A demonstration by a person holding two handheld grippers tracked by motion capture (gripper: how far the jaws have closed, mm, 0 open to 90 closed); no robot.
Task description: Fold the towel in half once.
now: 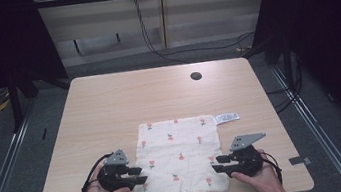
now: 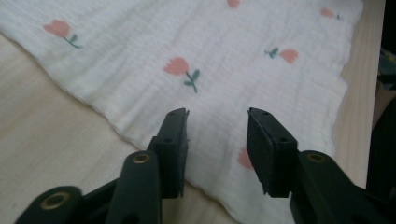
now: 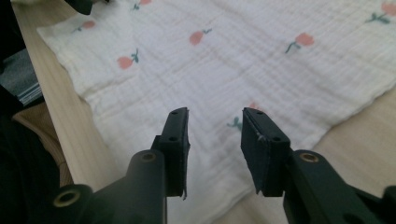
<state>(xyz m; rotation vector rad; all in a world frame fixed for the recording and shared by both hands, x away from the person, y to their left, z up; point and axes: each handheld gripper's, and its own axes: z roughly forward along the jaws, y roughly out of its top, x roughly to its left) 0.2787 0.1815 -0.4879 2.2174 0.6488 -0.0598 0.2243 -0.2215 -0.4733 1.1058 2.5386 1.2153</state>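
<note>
The white crinkled muslin cloth with pink tulip print (image 1: 179, 156) lies flat and spread on the pale wood-grain surface (image 1: 109, 104), near its front edge, a white care label (image 1: 226, 117) at the cloth's far right corner. I hold the left tool (image 1: 138, 175) just over the cloth's left edge, the right tool (image 1: 219, 164) over its right edge; both have jaws parted and hold nothing. I judge this paired stance readies a grasp of opposite edges. The weave looks soft, thin and rippled. A round cable hole (image 1: 196, 75) sits well beyond the cloth.
</note>
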